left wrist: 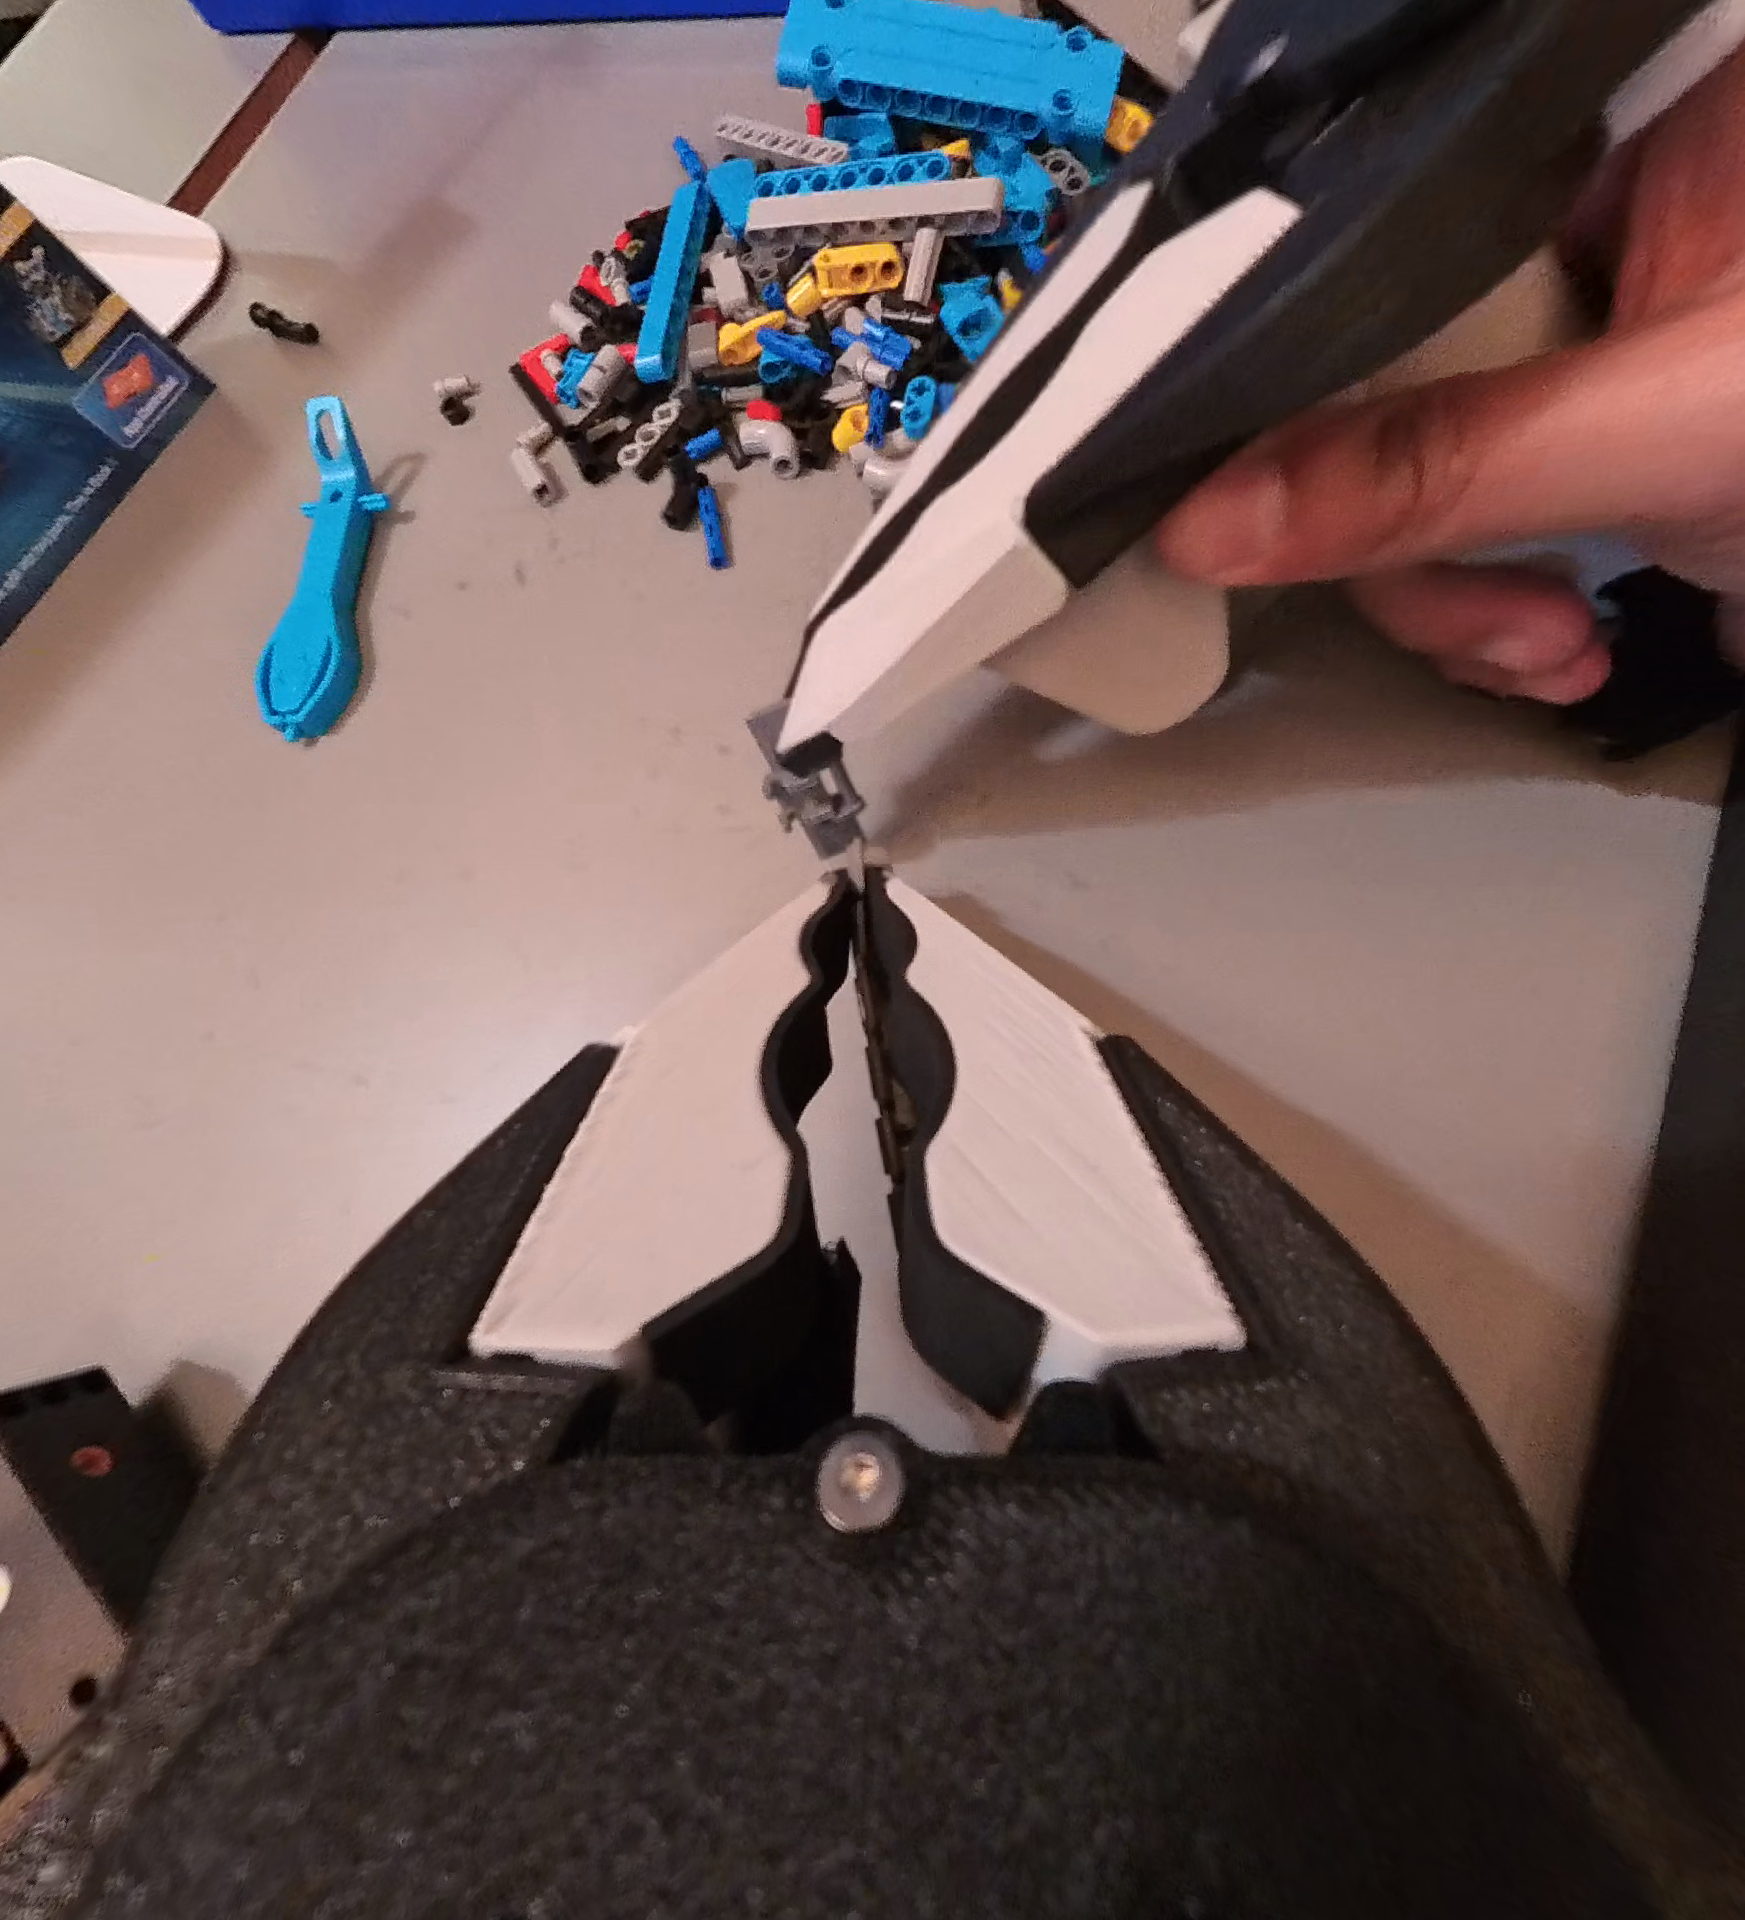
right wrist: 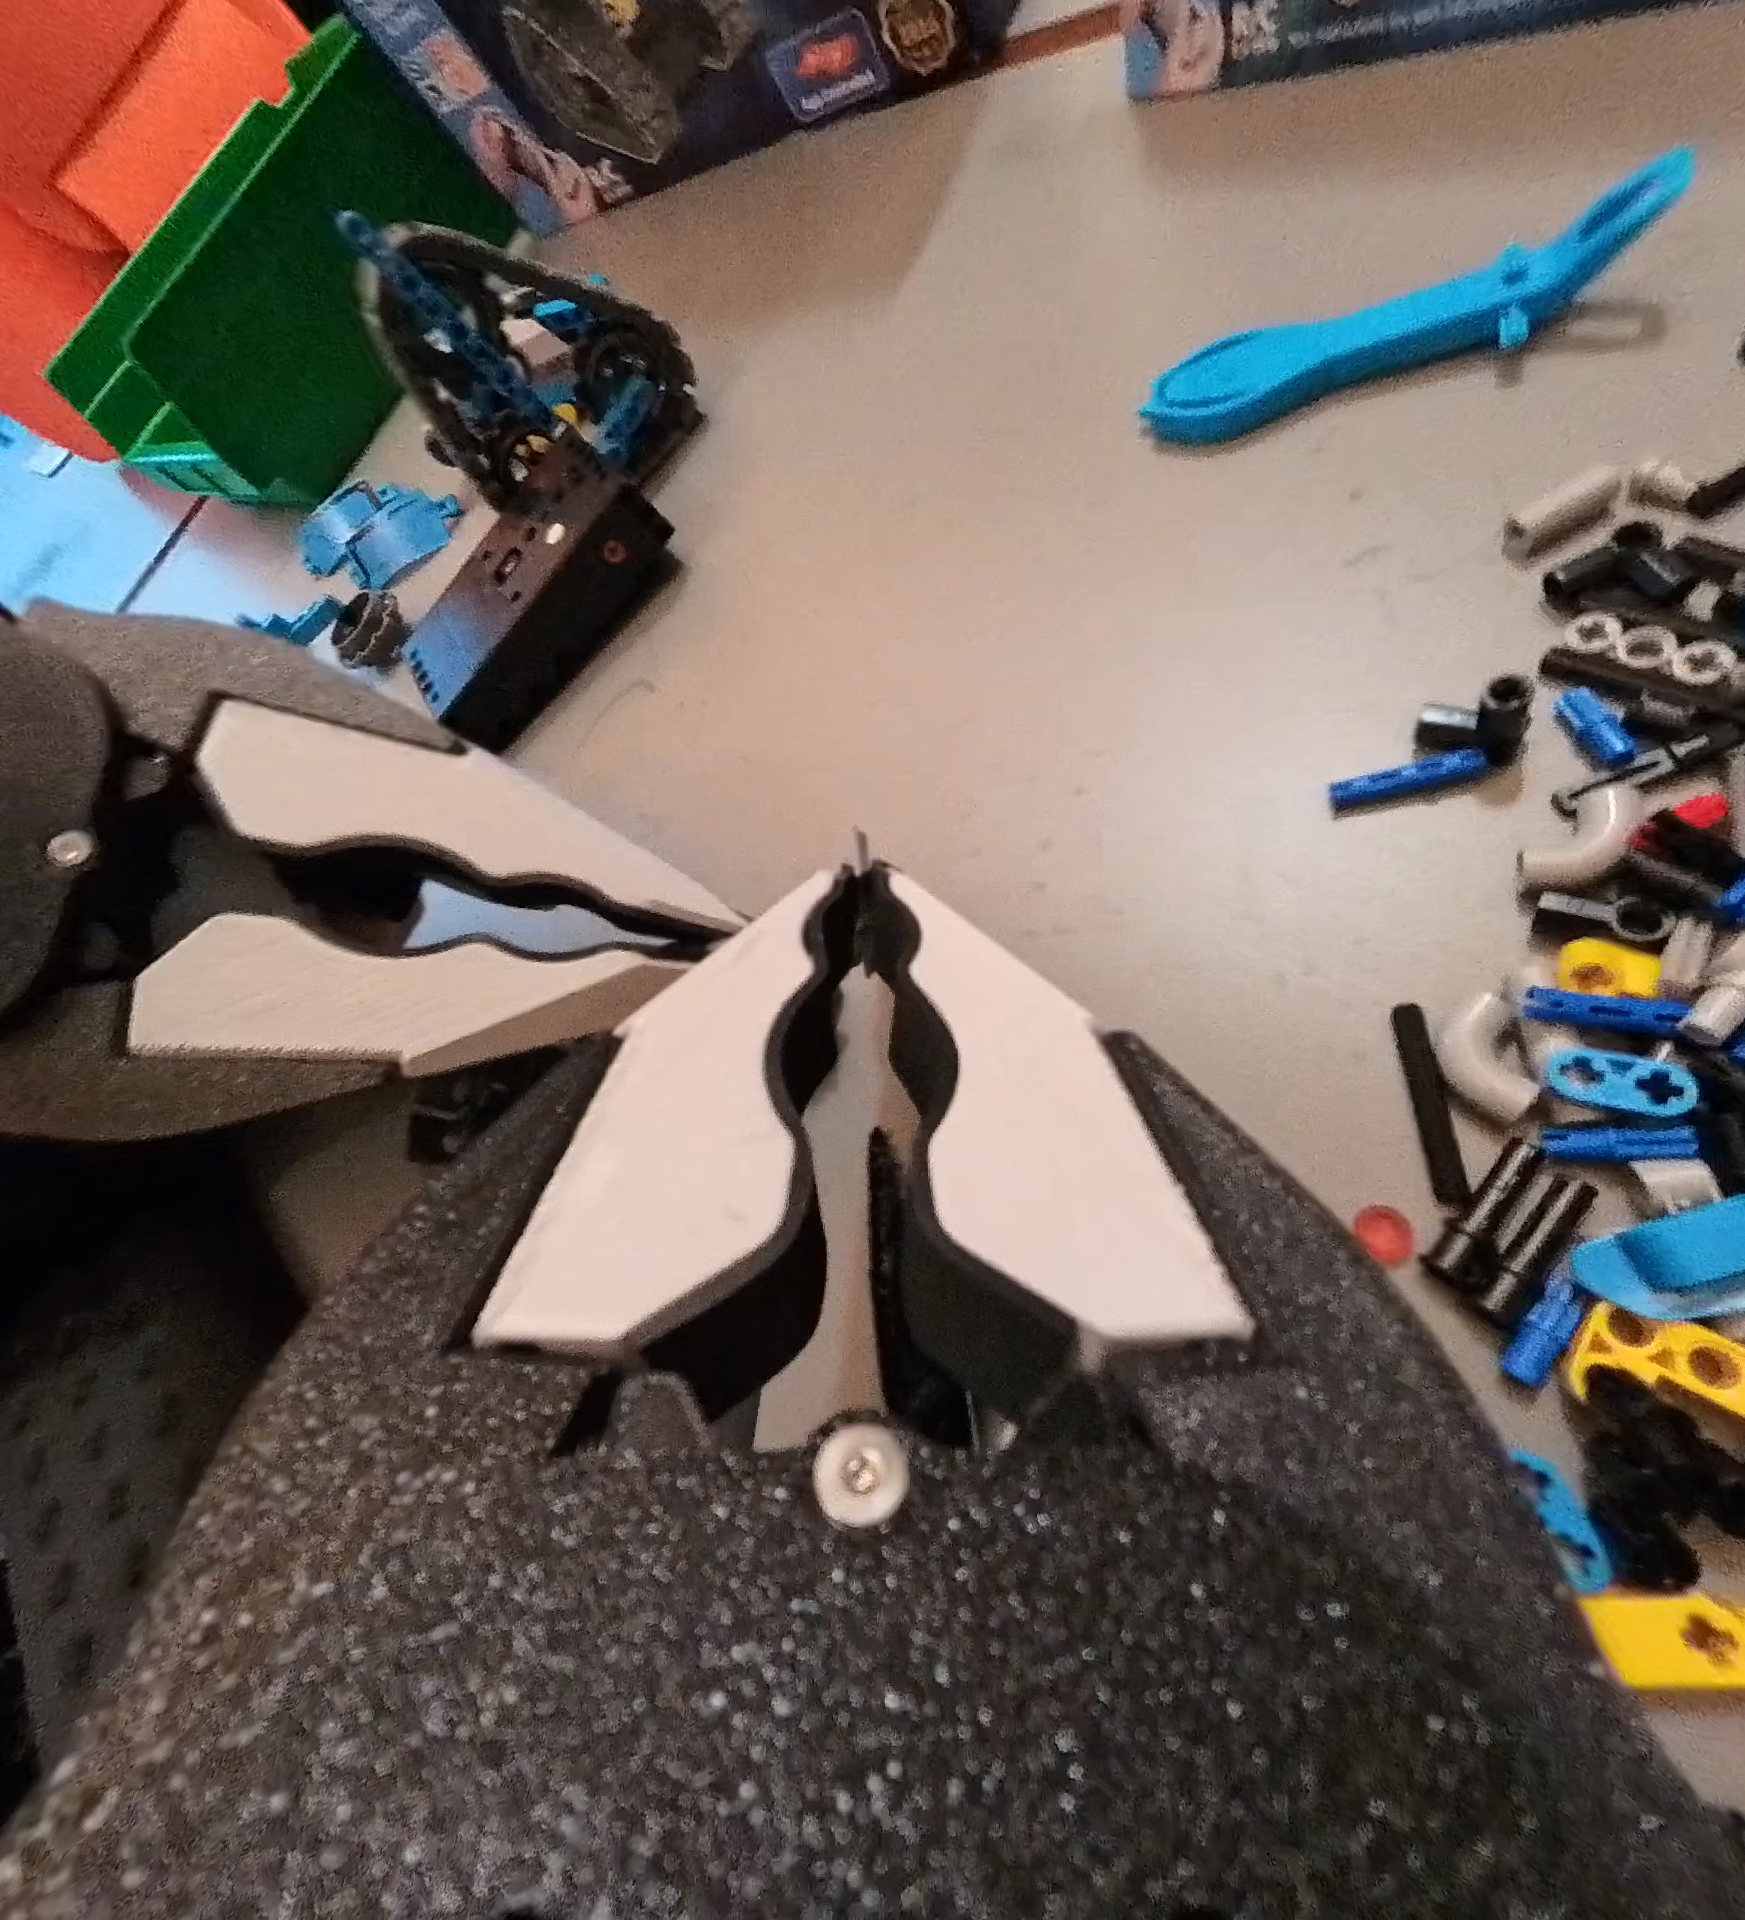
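Note:
My left gripper (left wrist: pixel 852 878) is shut, and its tips pinch the thin lower end of a small grey building piece (left wrist: pixel 814 795) just above the grey table (left wrist: pixel 224 987). My right gripper (left wrist: pixel 806 732) comes in from the upper right, held by a hand (left wrist: pixel 1574 468), and is shut on the upper end of the same piece. In the right wrist view the right gripper (right wrist: pixel 857 878) is shut with only a grey sliver (right wrist: pixel 857 844) showing past its tips. The left gripper (right wrist: pixel 728 928) meets it from the left, and the rest of the piece is hidden.
A pile of loose blue, black, grey and yellow pieces (left wrist: pixel 816 301) lies beyond the grippers and also shows in the right wrist view (right wrist: pixel 1678 935). A blue separator tool (left wrist: pixel 312 582) lies to the left. A printed box (left wrist: pixel 16 416), a tracked model (right wrist: pixel 525 343), a black block (right wrist: pixel 556 592) and a green bin (right wrist: pixel 224 312) stand around.

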`<state>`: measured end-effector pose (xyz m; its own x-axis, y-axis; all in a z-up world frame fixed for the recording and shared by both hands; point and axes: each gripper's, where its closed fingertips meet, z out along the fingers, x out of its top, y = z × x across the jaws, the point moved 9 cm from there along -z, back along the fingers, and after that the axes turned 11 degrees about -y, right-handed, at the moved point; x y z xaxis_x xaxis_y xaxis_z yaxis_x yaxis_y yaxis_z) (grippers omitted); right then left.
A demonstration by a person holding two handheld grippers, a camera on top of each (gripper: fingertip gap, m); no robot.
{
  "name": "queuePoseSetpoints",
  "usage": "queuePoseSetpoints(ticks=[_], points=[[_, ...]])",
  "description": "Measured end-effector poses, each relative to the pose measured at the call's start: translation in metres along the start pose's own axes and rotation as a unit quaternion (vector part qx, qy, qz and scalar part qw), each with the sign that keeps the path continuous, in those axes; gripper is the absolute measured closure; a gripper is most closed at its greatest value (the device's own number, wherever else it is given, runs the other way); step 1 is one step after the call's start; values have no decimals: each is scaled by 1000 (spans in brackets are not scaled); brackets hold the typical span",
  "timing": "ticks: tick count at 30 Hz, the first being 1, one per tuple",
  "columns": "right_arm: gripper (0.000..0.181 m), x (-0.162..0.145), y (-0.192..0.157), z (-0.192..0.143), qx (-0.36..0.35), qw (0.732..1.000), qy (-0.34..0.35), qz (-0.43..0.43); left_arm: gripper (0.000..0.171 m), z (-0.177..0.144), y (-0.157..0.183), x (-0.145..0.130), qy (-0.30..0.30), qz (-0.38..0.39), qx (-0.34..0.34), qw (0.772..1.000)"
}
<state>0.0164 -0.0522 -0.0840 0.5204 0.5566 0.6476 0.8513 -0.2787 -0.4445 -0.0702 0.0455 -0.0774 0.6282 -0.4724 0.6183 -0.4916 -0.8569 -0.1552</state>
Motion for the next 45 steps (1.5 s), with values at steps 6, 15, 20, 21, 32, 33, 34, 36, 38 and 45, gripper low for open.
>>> queuePoseSetpoints(ticks=[6, 15, 20, 21, 32, 33, 34, 36, 38, 45], points=[[180, 5, 36, -61, -46, 996, 75, -13, 164, 1, -8, 1, 32, -15, -38, 999], [180, -20, 207, -208, -269, 959, -8, 86, 151, -21, -23, -3, 67, -52, -101, 991], [166, -16, 227, -219, -312, 946, -20, 90, 151, -15, -17, -7, 45, -46, -133, 989], [164, -14, 226, -225, -339, 937, -17, 82, 151, -14, -17, -8, 40, -44, -137, 989], [154, 9, 23, -72, 112, 982, -17, -154, 153, -16, -14, -9, 40, -48, -166, 984], [154, 6, 17, -52, 106, 977, -36, -181, 153, -16, -14, -8, 44, -55, -168, 983], [155, 5, 13, -37, 103, 971, -54, -207, 153, -15, -15, -8, 43, -58, -164, 984], [153, 7, 9, -16, 111, 962, -82, -236, 155, -11, -16, -9, 32, -57, -152, 986], [154, 11, 7, -6, 112, 951, -99, -270, 169, -10, -17, -11, 26, -54, -137, 989], [175, 8, 6, 8, 112, 939, -130, -297, 170, -8, -20, -11, 28, -63, -125, 990]])
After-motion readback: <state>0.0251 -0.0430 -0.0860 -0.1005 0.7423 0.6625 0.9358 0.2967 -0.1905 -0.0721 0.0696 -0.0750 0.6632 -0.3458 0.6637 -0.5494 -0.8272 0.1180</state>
